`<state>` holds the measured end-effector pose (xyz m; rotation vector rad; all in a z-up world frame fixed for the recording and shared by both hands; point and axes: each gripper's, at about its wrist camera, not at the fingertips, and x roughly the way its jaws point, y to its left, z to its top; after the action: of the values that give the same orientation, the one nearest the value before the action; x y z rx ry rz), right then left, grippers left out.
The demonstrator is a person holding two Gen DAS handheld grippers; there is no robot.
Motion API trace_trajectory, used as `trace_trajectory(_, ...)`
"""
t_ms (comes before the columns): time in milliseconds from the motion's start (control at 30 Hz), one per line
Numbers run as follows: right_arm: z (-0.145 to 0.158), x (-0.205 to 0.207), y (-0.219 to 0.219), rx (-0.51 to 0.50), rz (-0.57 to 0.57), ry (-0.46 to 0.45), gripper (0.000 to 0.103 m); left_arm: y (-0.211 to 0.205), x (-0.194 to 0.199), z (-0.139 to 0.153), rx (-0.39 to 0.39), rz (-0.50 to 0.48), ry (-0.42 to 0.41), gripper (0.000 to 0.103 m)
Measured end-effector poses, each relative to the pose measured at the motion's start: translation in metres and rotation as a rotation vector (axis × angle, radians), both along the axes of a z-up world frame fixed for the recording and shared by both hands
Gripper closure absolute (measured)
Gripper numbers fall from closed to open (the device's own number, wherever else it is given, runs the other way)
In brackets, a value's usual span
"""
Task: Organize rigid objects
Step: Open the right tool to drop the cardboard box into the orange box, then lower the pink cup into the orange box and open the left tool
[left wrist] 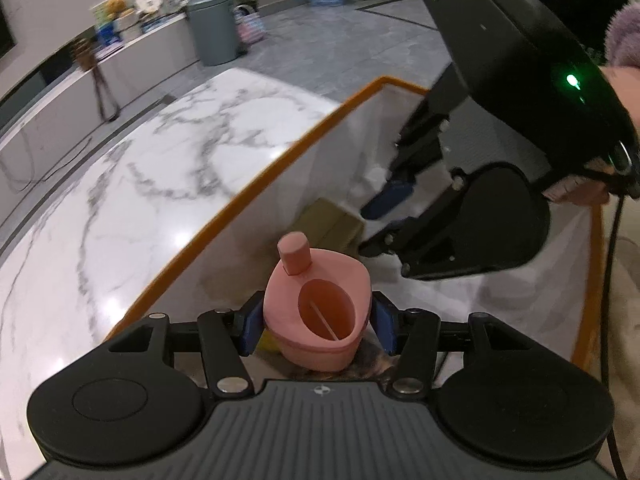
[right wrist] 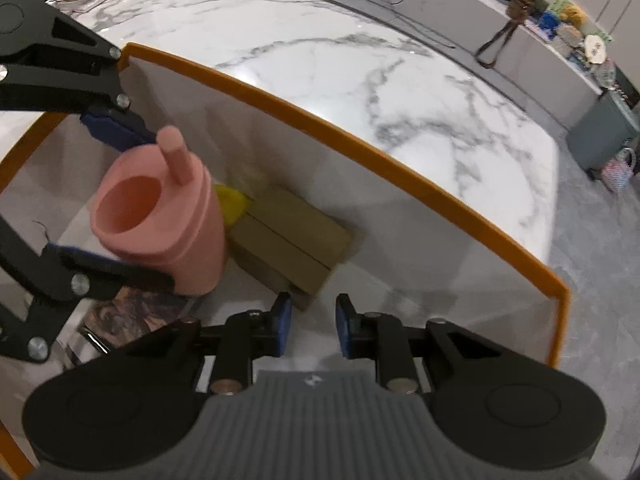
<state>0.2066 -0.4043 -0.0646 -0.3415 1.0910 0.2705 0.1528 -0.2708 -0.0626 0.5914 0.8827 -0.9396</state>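
Pink container pinched between left gripper pads, lower centre, held over orange-rimmed bin for drop beside tan boxes; right gripper parted, empty, standing by

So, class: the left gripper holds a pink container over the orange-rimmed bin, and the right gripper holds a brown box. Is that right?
Not quite. The right gripper holds nothing; the right wrist view shows its jaws apart above the brown box, which lies in the orange-rimmed bin. The left gripper does hold the pink container over it.
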Motion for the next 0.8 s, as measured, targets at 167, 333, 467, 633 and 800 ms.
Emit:
trace_trajectory(167, 0.003, -0.010, -0.013, -0.010, -0.026, 0.010, 0.080, -0.014, -0.013, -0.005, -0.009, -0.092, 0.001, 0.040)
trace_trajectory(333, 0.001, -0.022, -0.015, -0.011, -0.038, 0.029, 0.080, -0.028, -0.021, -0.014, 0.009, -0.164, -0.004, 0.040)
trace_trajectory(467, -0.002, -0.029, -0.019, -0.005, -0.050, 0.034, 0.078, -0.034, -0.020, -0.025, 0.031, -0.190, -0.032, 0.040)
trace_trajectory(633, -0.005, -0.031, -0.015, 0.004, -0.042, 0.042, 0.078, -0.036, -0.021, -0.027, 0.058, -0.233, -0.066, 0.040)
trace_trajectory(800, -0.005, -0.029, -0.013, 0.001, -0.043, 0.045, 0.077, -0.037, -0.024, -0.035, 0.049, -0.253, -0.097, 0.040)
